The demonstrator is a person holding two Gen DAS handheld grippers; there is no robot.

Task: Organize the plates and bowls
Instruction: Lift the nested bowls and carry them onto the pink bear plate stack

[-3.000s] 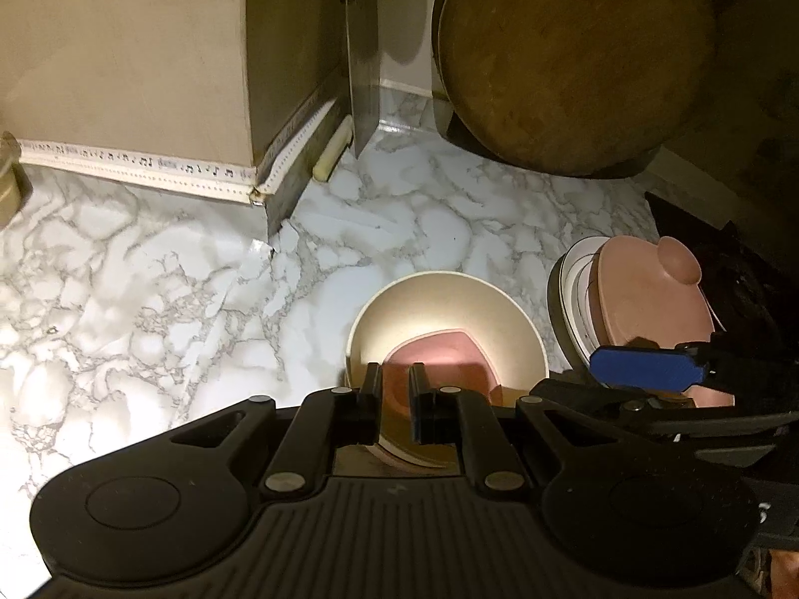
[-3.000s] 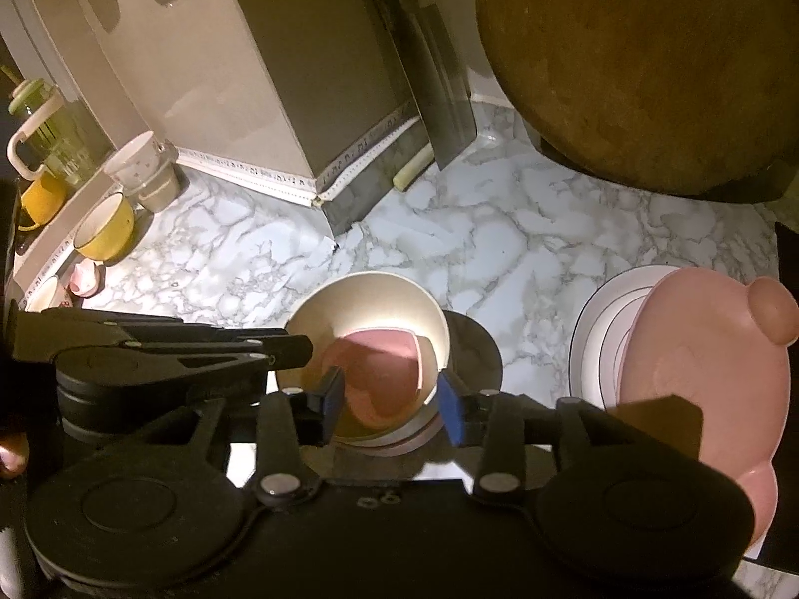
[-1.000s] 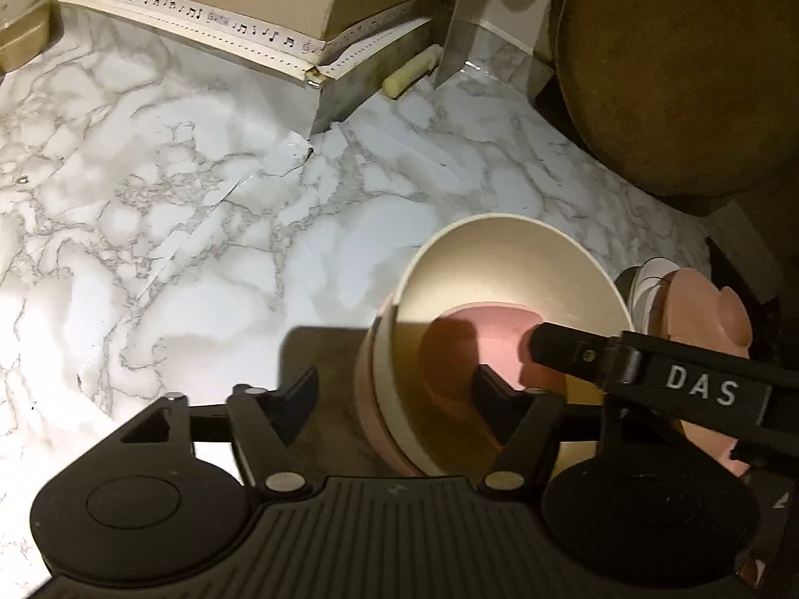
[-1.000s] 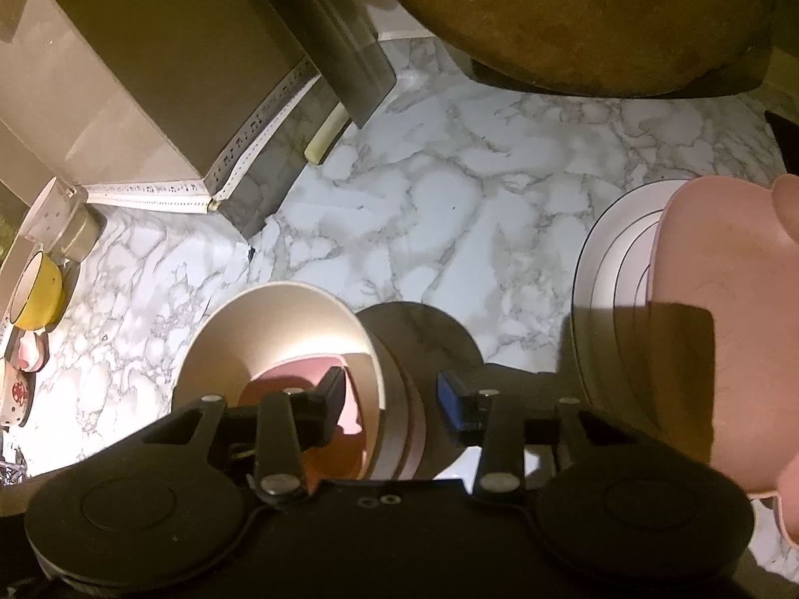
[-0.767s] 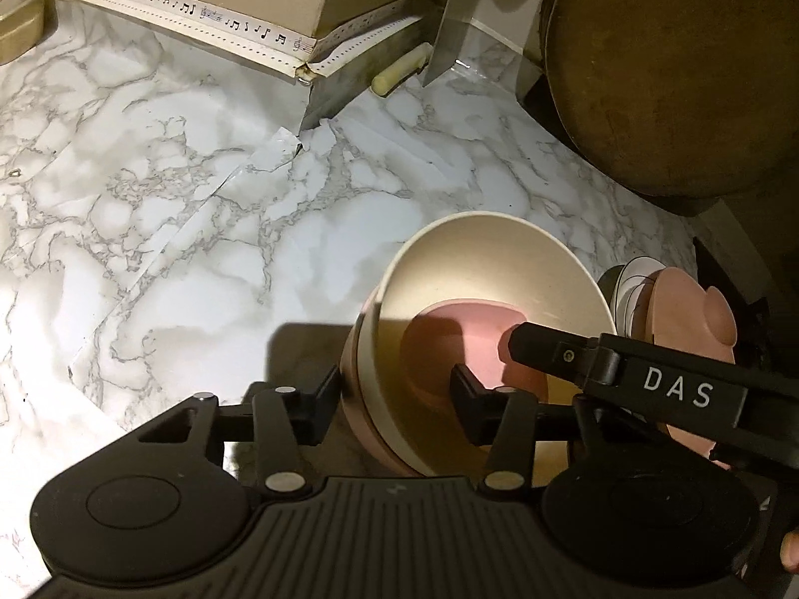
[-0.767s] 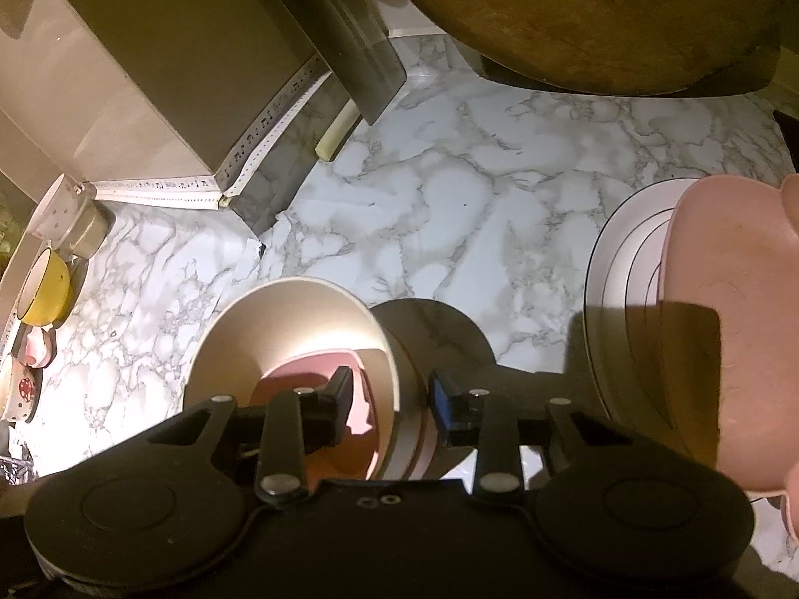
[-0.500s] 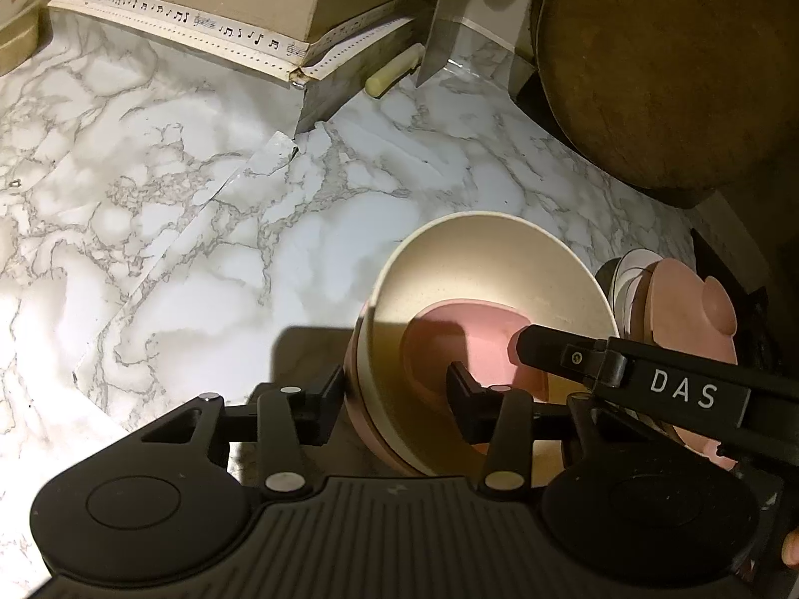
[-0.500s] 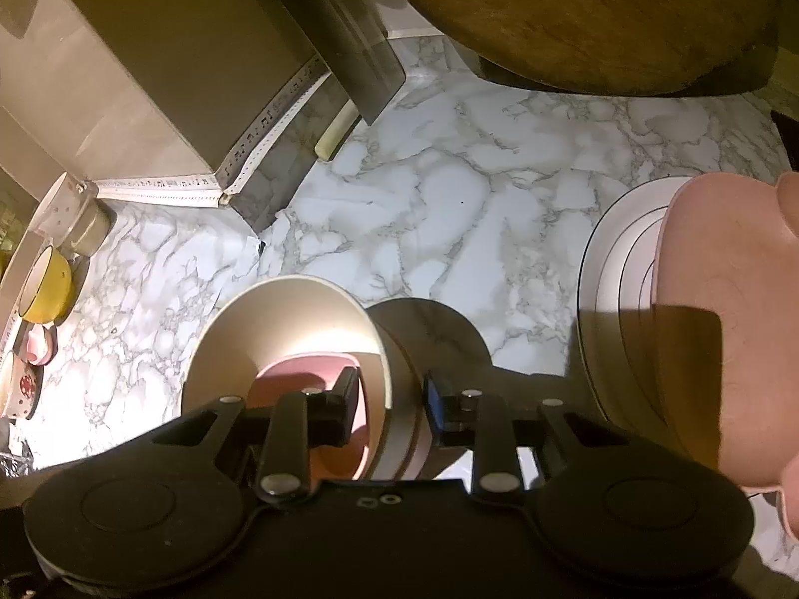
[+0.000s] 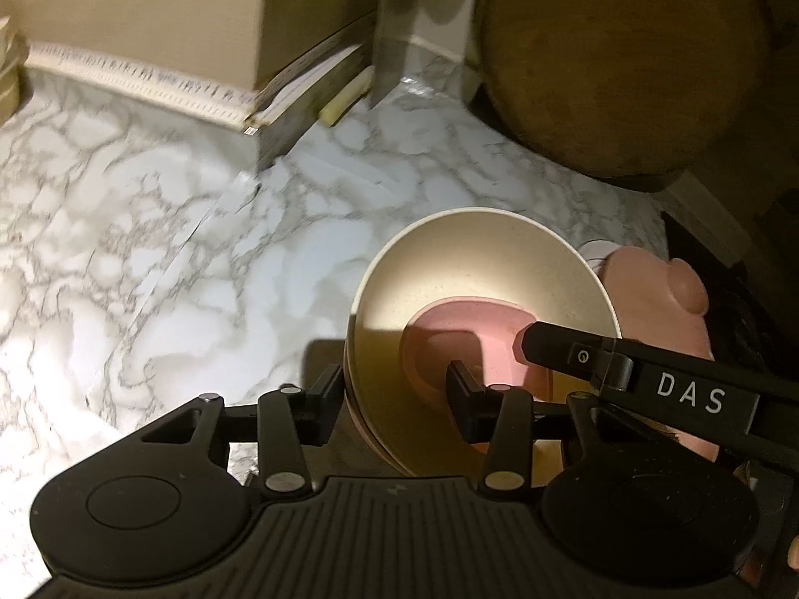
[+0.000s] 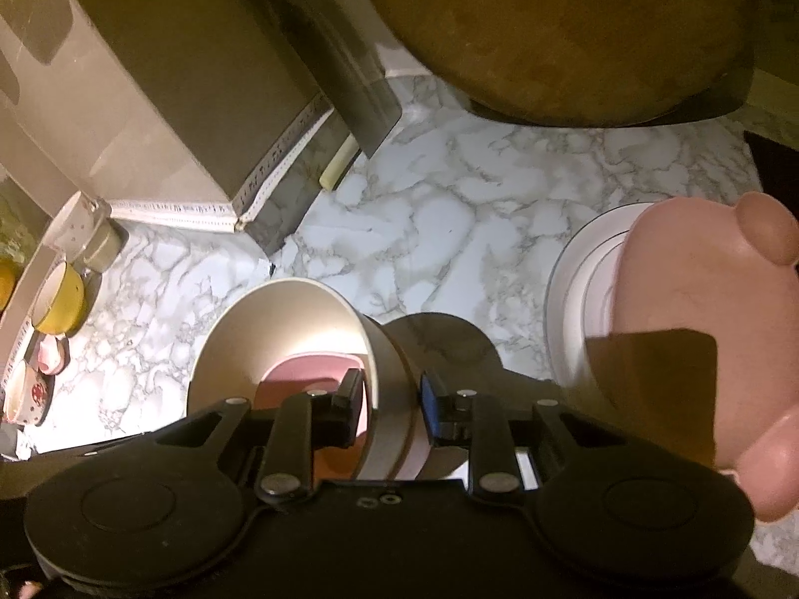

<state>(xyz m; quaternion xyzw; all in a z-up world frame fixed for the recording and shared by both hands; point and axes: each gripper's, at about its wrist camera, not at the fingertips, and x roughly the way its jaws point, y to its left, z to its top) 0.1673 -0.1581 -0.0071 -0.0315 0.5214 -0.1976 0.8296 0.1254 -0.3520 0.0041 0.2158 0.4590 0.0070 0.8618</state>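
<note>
A cream bowl [image 9: 464, 269] with a pink dish [image 9: 464, 334] inside sits nested in a stack of bowls, tilted above the marble counter. My left gripper [image 9: 397, 389] straddles the stack's left rim, one finger outside and one inside. My right gripper [image 10: 389, 407] is closed on the stack's right wall; the cream bowl [image 10: 299, 329] shows there too. A pink bear-shaped plate [image 10: 699, 324] lies on white plates [image 10: 579, 299] at the right, also in the left wrist view [image 9: 654, 289].
A round wooden board [image 9: 619, 60] leans at the back right. A beige box [image 10: 165, 75] stands at the back left, with a pale stick [image 10: 339, 164] beside it. Yellow cup [image 10: 60, 299] and small cups [image 10: 80, 234] line the far left.
Both grippers closed in on the bowl stack's opposite rims, and the stack has lifted and tilted off the counter. The view shifted slightly toward the back.
</note>
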